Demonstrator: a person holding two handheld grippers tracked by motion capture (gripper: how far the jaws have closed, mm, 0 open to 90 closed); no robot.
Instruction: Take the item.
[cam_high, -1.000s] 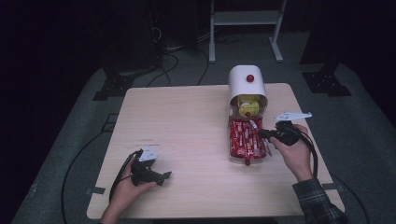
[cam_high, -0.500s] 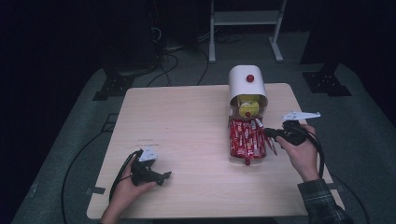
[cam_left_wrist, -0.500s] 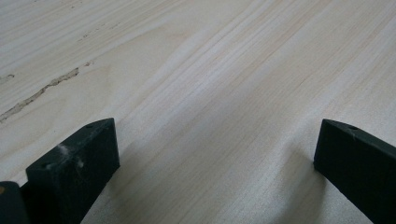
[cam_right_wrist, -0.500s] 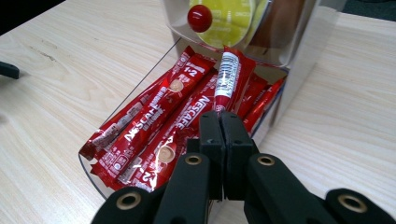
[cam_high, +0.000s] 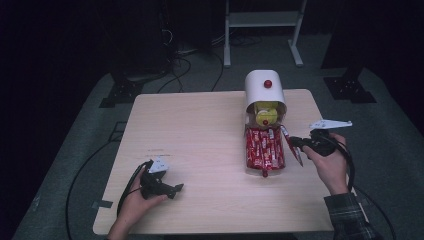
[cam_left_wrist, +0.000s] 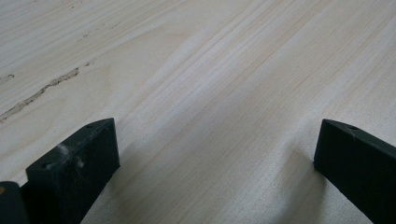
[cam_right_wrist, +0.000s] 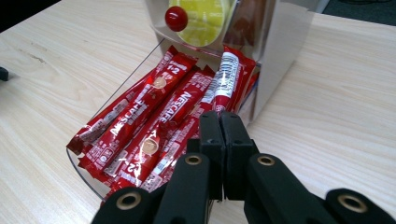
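A white dispenser (cam_high: 263, 90) with a yellow disc and red knob (cam_right_wrist: 176, 18) stands at the table's far right. In front of it a clear tray (cam_right_wrist: 81, 165) holds several red Nescafe sachets (cam_high: 264, 149). My right gripper (cam_high: 296, 143) is just right of the tray, shut on one red sachet (cam_high: 290, 142). In the right gripper view that sachet (cam_right_wrist: 226, 79) sticks up from my right gripper (cam_right_wrist: 220, 116), tilted over the tray's edge. My left gripper (cam_high: 175, 190) rests on the wood at the near left. In the left gripper view its jaws stand wide apart over bare table (cam_left_wrist: 210, 93).
The wooden table (cam_high: 200, 130) has free room across its middle and left. The dispenser and tray sit close to the right hand. Cables, stand legs and a white frame lie on the dark floor beyond the far edge.
My right gripper has drawn slightly to the right, away from the tray, with the sachet in it. The left hand has stayed still.
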